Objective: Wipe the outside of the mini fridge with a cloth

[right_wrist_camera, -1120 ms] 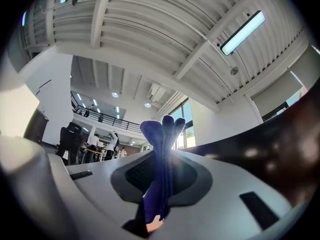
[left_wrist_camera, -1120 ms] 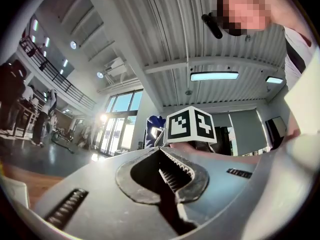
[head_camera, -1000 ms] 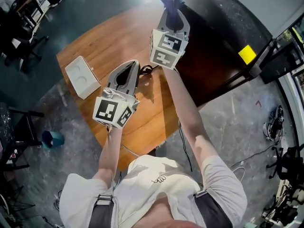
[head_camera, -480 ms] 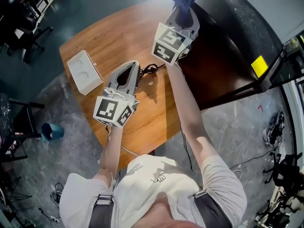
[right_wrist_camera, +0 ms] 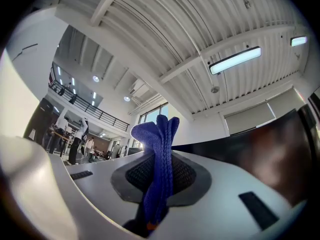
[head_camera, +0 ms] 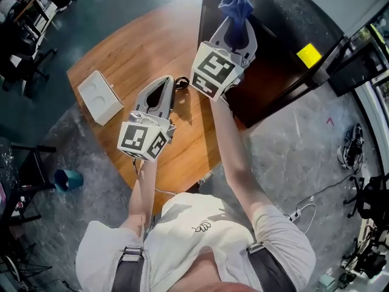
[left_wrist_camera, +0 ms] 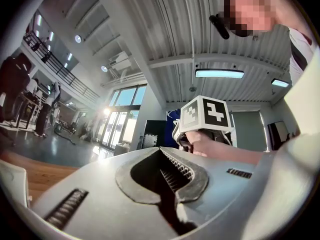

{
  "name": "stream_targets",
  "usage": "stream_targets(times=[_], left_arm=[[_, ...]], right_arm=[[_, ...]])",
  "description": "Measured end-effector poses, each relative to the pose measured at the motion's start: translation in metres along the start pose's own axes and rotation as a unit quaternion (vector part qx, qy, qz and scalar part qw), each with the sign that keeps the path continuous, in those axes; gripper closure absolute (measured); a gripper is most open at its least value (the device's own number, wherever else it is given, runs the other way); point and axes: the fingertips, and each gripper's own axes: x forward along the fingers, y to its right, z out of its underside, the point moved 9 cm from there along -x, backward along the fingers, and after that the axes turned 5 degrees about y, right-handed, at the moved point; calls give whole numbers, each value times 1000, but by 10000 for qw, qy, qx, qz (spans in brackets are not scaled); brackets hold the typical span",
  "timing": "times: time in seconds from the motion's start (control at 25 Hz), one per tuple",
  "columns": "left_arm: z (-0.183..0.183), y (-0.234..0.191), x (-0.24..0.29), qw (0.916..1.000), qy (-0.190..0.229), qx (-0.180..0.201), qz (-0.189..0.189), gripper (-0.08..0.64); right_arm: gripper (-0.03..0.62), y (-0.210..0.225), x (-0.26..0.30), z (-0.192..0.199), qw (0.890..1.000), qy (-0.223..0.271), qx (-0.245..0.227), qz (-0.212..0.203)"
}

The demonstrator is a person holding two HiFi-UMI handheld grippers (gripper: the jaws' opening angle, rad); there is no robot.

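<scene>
The mini fridge (head_camera: 276, 32) is a black box with a speckled top and a yellow sticker, standing at the wooden table's far right. My right gripper (head_camera: 237, 22) is shut on a bunched blue cloth (head_camera: 235, 6), held up over the fridge's near left top corner. In the right gripper view the cloth (right_wrist_camera: 159, 154) stands up between the jaws, and the fridge's dark face (right_wrist_camera: 272, 144) fills the right. My left gripper (head_camera: 172, 81) hangs over the table with its jaws shut on nothing. Its own view shows the right gripper's marker cube (left_wrist_camera: 205, 115) ahead.
A white box (head_camera: 97, 96) lies on the round wooden table (head_camera: 140, 47) at the left. A black cable (head_camera: 182, 83) coils near the left gripper's tip. A teal bin (head_camera: 67, 178) and chairs stand on the floor at the left, and cables lie at the right.
My right gripper has carried the blue cloth further right, from beside the fridge's left edge to over its top corner. The left gripper has barely moved.
</scene>
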Motion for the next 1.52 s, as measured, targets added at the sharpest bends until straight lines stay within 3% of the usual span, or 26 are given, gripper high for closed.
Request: stream_targets(times=[0.28,0.4,0.56,1.0,1.52], left_arm=[[-8,51,7,9983,-18,-78,580,555],[-11,73,14,9964,193,-235,796,555],[-6,91,21,9936,133,-275,1091,555],[4,114,40,9887,-39,-408,1442,555],[13,100,53,9865,22,-560,1540,555]], right_arm=[[529,62,-51,-26,9980,77,-383,501],[531,93,-76,-34,9964,96,-474,703],[530,124,-100,-38,9953,109,-532,799],[529,151,-125,-42,9927,30,-835,872],[529,162,-139,-41,9907,-77,-675,1175]])
